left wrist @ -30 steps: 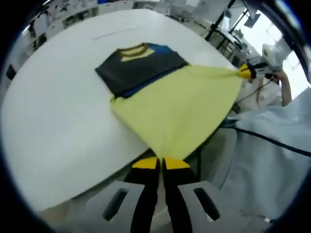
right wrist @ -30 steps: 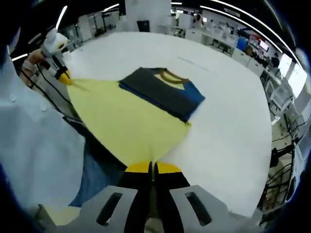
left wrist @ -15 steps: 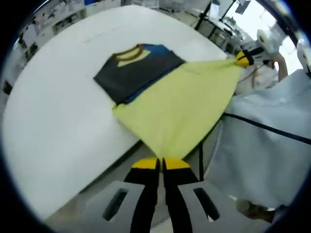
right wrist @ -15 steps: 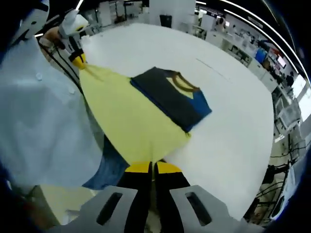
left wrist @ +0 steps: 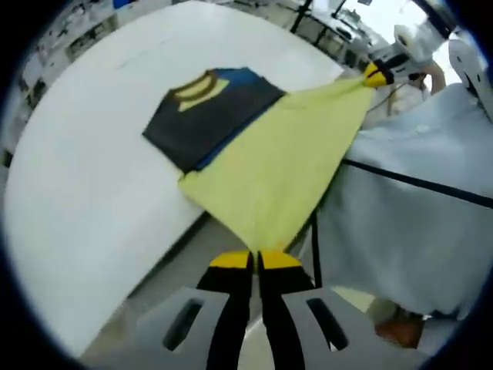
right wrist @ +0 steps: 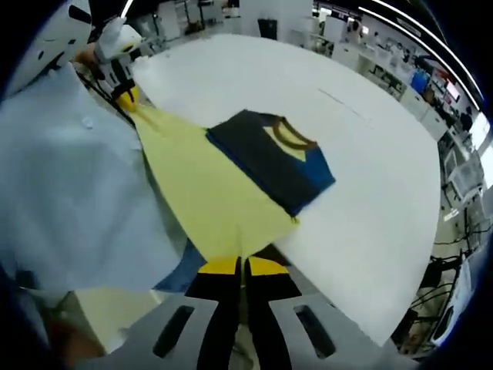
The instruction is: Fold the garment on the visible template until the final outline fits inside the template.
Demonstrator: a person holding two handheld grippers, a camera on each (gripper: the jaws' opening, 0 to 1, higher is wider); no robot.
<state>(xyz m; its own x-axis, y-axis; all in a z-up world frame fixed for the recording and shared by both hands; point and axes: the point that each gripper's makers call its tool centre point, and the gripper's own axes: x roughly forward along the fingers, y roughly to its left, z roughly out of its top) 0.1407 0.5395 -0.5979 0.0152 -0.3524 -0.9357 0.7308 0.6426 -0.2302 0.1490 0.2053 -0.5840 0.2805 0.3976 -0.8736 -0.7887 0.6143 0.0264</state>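
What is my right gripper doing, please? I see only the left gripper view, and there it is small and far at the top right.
Observer: In the right gripper view, the right gripper has its jaws closed on a corner of the yellow part of the garment.
Operator: And is the cloth at that corner on the table?
Observer: No. That corner hangs past the edge of the white table, lifted in the air.
Operator: What is beside the right gripper, on its left?
Observer: The person's pale shirt is close there, with blue trousers just below it.
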